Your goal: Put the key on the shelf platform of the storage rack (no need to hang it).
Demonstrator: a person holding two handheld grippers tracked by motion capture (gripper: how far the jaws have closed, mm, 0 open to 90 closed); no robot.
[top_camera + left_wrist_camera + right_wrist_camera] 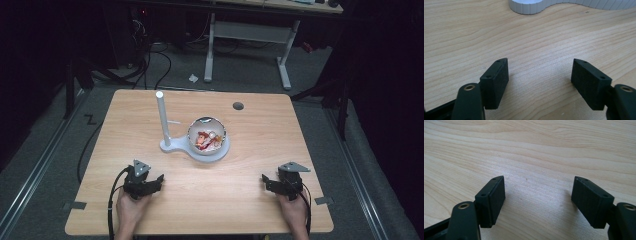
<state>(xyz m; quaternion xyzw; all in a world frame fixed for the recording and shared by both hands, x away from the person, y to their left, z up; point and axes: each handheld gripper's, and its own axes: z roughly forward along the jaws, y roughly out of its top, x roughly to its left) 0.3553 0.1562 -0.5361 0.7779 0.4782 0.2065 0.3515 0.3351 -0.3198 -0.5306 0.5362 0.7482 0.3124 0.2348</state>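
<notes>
1 bowl (207, 135), metallic, round, at table centre, sitting on the round end of 1 white stand base (196, 148); inside are small red, orange and pale bits, too small to count or ID. 1 white post (163, 119) rises upright from the base's narrow end, just left of bowl, w/ a short side peg about halfway up. Base edge also in left gripper view, top (529, 7), ribbed white wall, well ahead of the jaws. 1 wooden table (210, 200), light grain, w/ 1 dark round hole (238, 106) near far edge, right of centre. 2 grippers, 2 hands. Left gripper (156, 182) near front-left of table, held low over the wood, jaws aimed right and slightly fwd, toward table middle; in its own view (539, 73) jaws spread wide, bare wood between, nothing pinched. Left hand (131, 206) wraps the body from behind, forearm coming in from bottom edge. Right gripper (265, 181) near front-right, mirrored pose, jaws aimed left; in its own view (538, 192) jaws spread apart, gap holds only wood. Right hand (295, 209) grips from behind. Both grippers well apart from bowl and from each other. 1 black cable trails from each gripper toward the front edge.
</notes>
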